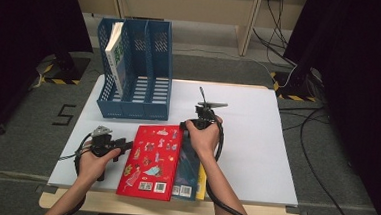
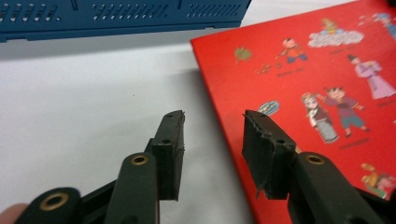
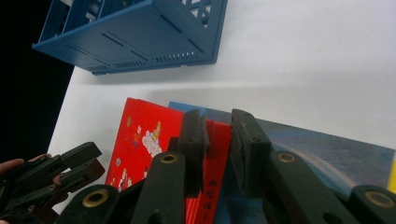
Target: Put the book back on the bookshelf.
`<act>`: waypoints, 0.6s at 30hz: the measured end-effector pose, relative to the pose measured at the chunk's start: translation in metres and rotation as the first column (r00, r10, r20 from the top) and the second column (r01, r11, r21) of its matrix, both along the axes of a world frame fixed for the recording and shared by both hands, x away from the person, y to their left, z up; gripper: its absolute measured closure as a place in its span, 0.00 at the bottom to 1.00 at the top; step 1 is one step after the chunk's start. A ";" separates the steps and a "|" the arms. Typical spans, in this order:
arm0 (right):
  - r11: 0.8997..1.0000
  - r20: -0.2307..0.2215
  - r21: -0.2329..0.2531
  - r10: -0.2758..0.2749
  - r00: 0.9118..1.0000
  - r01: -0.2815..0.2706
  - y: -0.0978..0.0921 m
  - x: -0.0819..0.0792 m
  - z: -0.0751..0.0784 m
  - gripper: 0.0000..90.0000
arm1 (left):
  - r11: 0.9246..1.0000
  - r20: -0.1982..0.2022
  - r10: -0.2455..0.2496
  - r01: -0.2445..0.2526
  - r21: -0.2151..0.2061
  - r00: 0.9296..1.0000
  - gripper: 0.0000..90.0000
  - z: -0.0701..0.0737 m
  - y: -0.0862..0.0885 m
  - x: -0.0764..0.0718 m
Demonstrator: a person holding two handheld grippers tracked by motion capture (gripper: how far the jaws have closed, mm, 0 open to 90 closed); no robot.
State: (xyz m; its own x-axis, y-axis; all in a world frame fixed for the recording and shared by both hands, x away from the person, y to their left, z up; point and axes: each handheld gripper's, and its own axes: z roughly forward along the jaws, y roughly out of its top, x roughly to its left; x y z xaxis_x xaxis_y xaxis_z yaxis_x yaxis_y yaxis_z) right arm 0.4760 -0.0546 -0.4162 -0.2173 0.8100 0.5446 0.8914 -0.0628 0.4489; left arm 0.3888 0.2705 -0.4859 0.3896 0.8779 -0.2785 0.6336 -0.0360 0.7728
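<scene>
A red picture book (image 1: 150, 160) lies at the table's front, resting on a dark blue book (image 1: 190, 162) with a yellow one (image 1: 202, 181) under that. At the red book's far right corner, my right gripper (image 1: 183, 127) is shut on the spine edge; the right gripper view shows the red spine (image 3: 215, 154) filling the gap between the jaws (image 3: 218, 128). My left gripper (image 1: 125, 144) is open at the book's left edge. In its own view the jaws (image 2: 212, 121) straddle that edge of the red book (image 2: 327, 93), one over the table and one over the cover.
A blue three-slot file rack (image 1: 158, 70) stands at the table's back left, with a white and green book (image 1: 114, 50) leaning in its left slot. The white table (image 1: 256, 141) is bare to the right. Cables run across the floor beyond.
</scene>
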 end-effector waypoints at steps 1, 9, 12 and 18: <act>1.000 0.005 -0.001 -0.002 1.000 0.002 -0.002 0.000 0.002 0.84 | 1.000 0.000 0.002 -0.002 0.005 1.000 0.66 0.000 0.000 0.000; 0.999 0.032 -0.013 -0.043 0.999 0.044 -0.013 -0.003 0.016 0.85 | 0.999 -0.012 -0.015 0.015 0.050 1.000 0.70 -0.001 -0.009 0.002; 0.999 0.034 -0.017 -0.044 0.998 0.044 -0.016 -0.004 0.018 0.85 | 0.998 -0.027 -0.032 0.033 0.054 0.999 0.70 -0.002 -0.015 0.003; 0.998 0.025 -0.011 -0.054 0.998 0.055 -0.017 -0.004 0.016 0.85 | 0.995 -0.055 -0.053 0.057 0.079 0.997 0.70 -0.007 -0.020 0.004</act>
